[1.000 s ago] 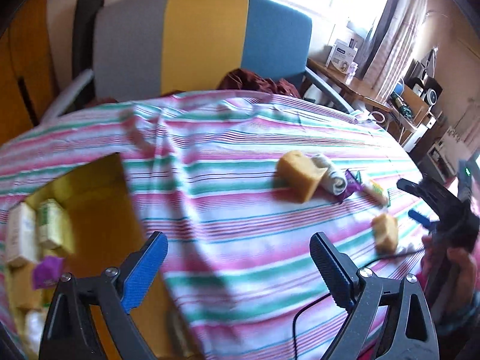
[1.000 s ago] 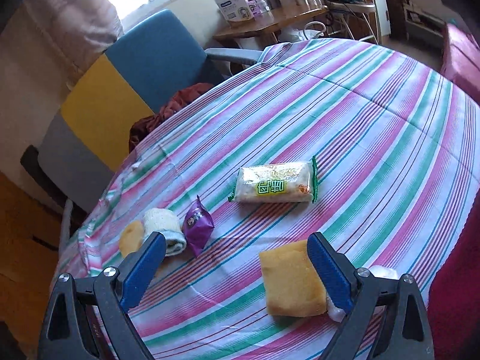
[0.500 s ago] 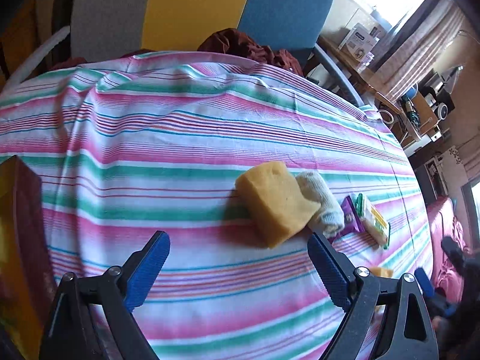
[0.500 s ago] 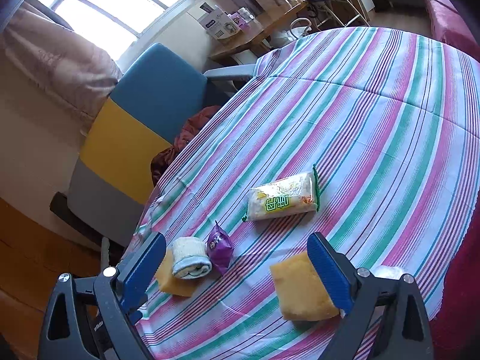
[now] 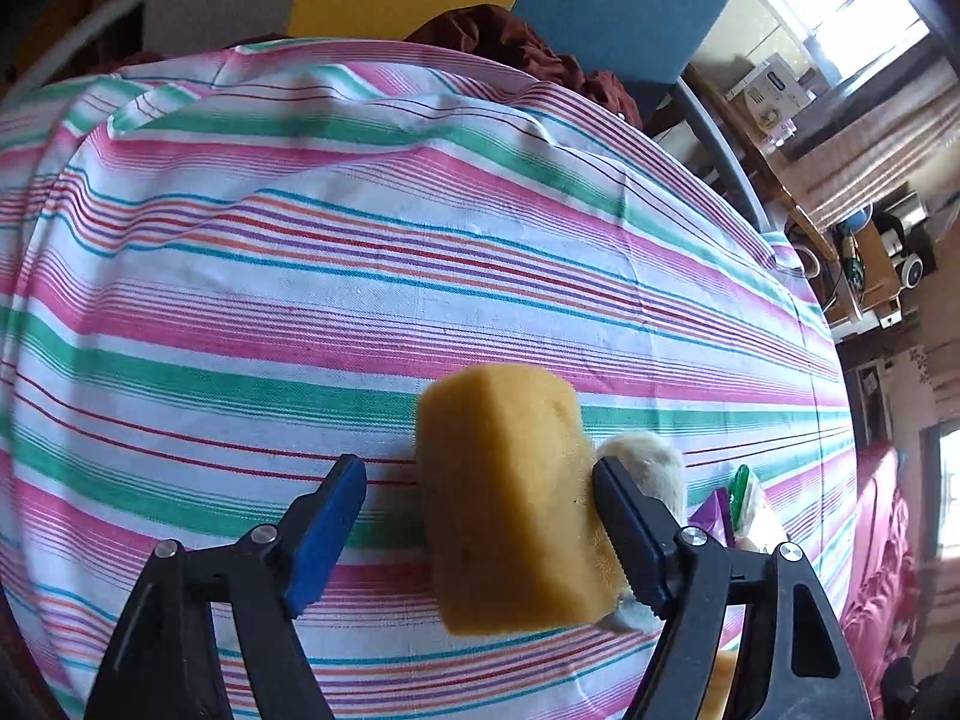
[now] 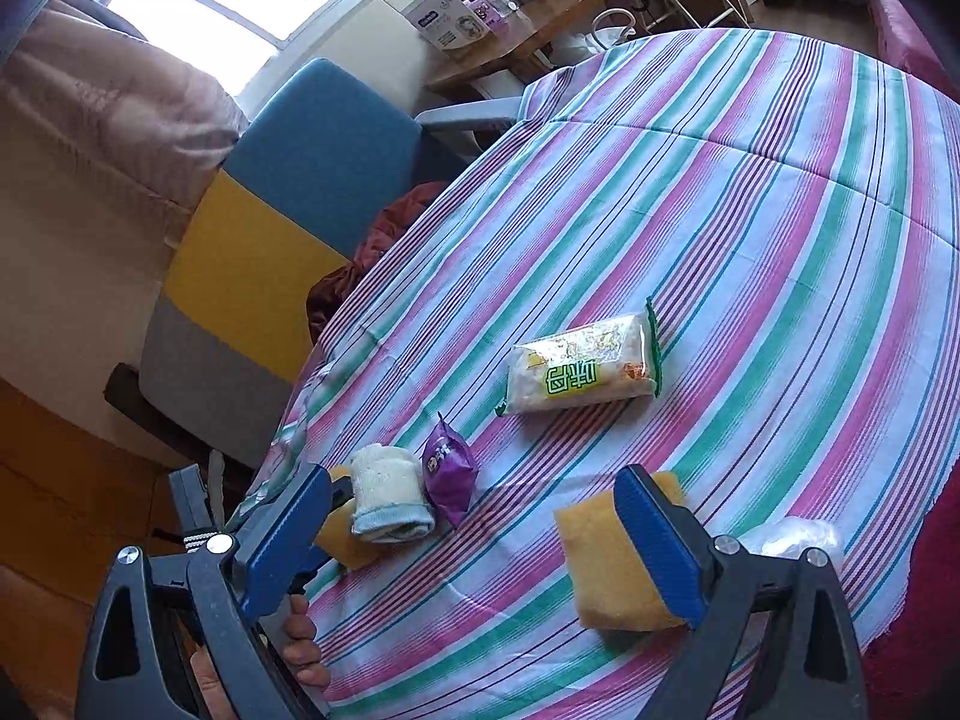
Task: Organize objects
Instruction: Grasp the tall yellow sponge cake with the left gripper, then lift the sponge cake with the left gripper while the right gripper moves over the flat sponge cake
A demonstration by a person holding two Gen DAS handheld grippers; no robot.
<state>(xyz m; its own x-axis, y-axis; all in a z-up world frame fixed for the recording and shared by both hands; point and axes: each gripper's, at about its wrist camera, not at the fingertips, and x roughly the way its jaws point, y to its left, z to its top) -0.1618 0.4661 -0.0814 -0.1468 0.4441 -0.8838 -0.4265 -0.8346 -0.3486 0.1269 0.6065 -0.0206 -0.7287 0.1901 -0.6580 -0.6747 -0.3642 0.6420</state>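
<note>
A yellow sponge (image 5: 510, 498) lies on the striped tablecloth (image 5: 360, 276), between the open fingers of my left gripper (image 5: 480, 516). The right finger touches its side; the left finger stands apart. A rolled white sock (image 5: 651, 471) lies just behind it, next to a purple packet (image 5: 714, 516). In the right wrist view my right gripper (image 6: 474, 546) is open and empty above the table. A second yellow sponge (image 6: 612, 564) lies by its right finger. The sock (image 6: 387, 495), purple packet (image 6: 447, 474) and a green-edged snack pack (image 6: 582, 375) lie ahead.
A grey, yellow and blue chair (image 6: 258, 234) stands at the far table edge with dark red cloth (image 5: 522, 54) on it. A clear plastic bag (image 6: 792, 537) lies at the near right edge. A wooden side table (image 6: 528, 42) stands beyond.
My left gripper has moved forward and down to the sponge, which now sits between its fingers. The yellow box has left its view. My right gripper has barely moved.
</note>
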